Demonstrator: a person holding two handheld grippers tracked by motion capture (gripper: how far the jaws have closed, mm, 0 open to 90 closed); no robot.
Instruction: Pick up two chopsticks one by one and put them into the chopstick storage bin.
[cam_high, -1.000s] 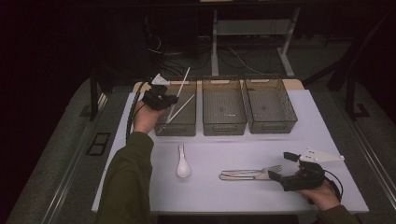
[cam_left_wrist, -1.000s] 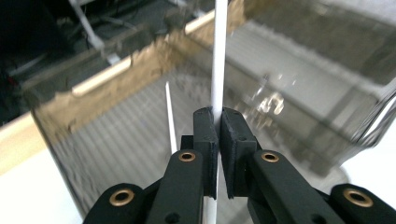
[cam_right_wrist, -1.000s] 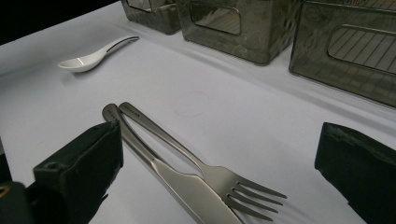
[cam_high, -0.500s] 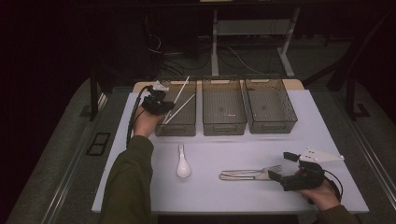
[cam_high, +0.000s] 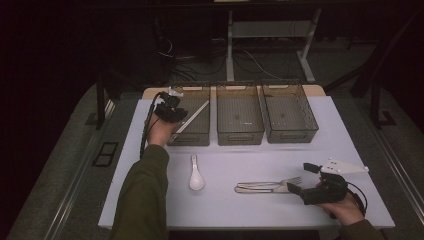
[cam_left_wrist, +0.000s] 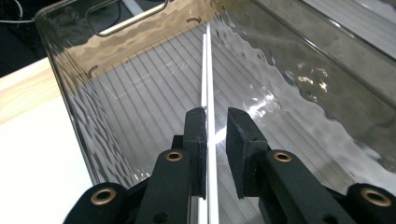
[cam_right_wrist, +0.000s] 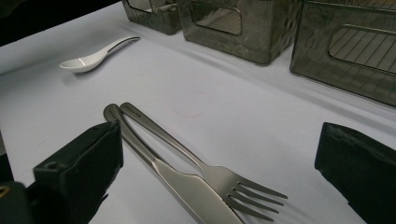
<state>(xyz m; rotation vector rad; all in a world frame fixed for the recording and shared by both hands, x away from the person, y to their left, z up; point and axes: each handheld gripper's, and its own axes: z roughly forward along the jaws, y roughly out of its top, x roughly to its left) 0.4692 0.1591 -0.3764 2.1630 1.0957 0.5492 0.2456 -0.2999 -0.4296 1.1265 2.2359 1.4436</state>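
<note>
Two white chopsticks (cam_left_wrist: 208, 70) lie lengthwise in the left clear bin (cam_left_wrist: 70, 88), reaching toward its far end. My left gripper (cam_left_wrist: 216, 116) straddles their near ends. Its jaws have just been opening, and the right pad now stands clear of the sticks. From above, the left gripper (cam_high: 177, 116) sits at the near left corner of that bin (cam_high: 192, 140), with the chopsticks (cam_high: 192, 117) slanting across it. My right gripper (cam_high: 301, 178) rests open on the table at the right. A fork (cam_right_wrist: 219, 175) and knife (cam_right_wrist: 187, 184) lie side by side between its wide jaws.
A white ceramic spoon (cam_high: 195, 175) lies on the white table in front of the left bin. Two more clear bins, middle (cam_high: 240, 136) and right (cam_high: 291, 136), stand in a row at the back. The fork (cam_high: 280, 182) and knife (cam_high: 260, 189) point left.
The chopsticks, raised and splayed above the bin before, have come down together into it. The left hand shifted slightly left and its jaws parted a little. The right hand kept still.
</note>
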